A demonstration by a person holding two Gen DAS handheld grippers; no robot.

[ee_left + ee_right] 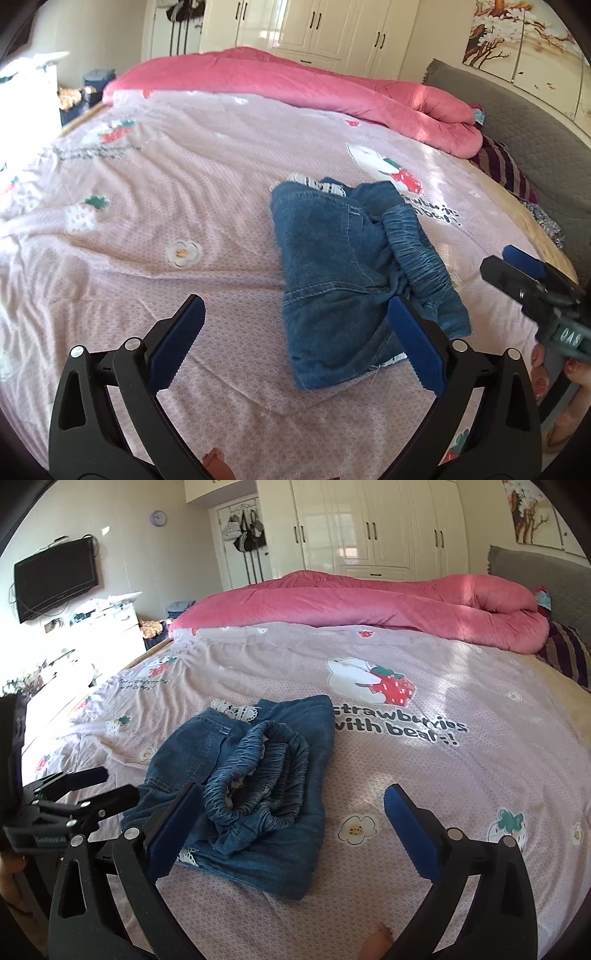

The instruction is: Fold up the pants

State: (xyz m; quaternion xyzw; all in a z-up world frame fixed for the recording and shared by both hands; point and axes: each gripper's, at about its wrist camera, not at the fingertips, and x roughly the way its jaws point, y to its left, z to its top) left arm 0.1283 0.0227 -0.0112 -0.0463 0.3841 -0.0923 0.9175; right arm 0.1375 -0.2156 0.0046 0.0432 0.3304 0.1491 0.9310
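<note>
Pink strawberry-print bedsheet (424, 775) carries the folded blue denim pants (243, 786), bundled mid-bed. Left claw (295, 343) and right claw (291, 830) both gape, released; folding looks finished, only tidying or withdrawing remains.

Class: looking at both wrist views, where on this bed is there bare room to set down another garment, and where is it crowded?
Free: the pink sheet left of the folded jeans, and right of them toward the strawberry print. Crowded: the far edge under the rolled pink quilt, and the near edge by the jeans.

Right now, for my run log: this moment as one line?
pants: folded on bed | left tongs: open | right tongs: open, empty
</note>
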